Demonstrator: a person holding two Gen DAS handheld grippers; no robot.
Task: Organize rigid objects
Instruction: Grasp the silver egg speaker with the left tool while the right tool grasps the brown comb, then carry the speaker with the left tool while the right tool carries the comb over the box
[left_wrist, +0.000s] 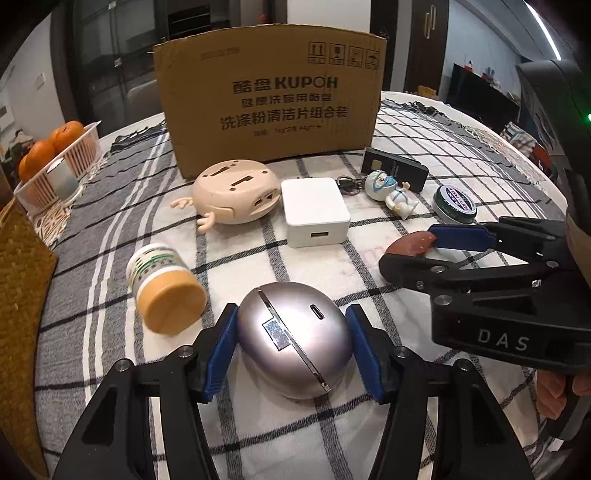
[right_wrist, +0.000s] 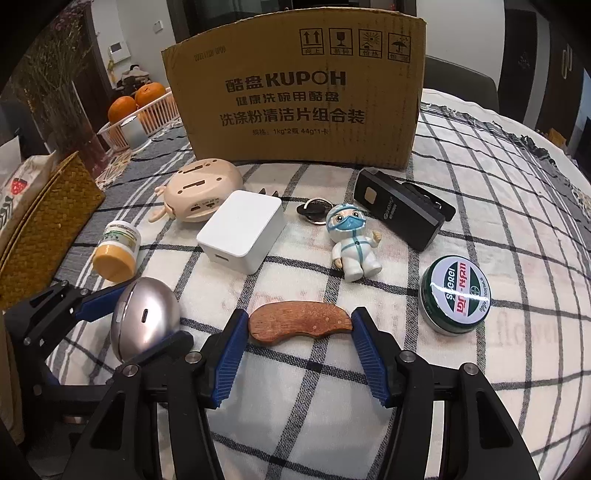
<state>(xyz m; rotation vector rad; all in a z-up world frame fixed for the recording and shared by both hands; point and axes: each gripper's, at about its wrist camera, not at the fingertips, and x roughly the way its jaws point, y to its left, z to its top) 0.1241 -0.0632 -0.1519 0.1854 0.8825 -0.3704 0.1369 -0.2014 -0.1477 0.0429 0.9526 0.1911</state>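
Two tools work the checked worktop (right_wrist: 480, 155); the left tool (left_wrist: 293, 343) clamps one silver egg-shaped case (left_wrist: 291, 336) at the near edge; the right tool (right_wrist: 299, 332) pinches one wooden comb (right_wrist: 295, 323); one cardboard box (right_wrist: 295, 92) stands behind; the comb's teeth are hard to make out.

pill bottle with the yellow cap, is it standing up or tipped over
Tipped over. The pill bottle lies on its side on the checked cloth, its yellow cap facing the camera and its labelled body pointing away toward the box.
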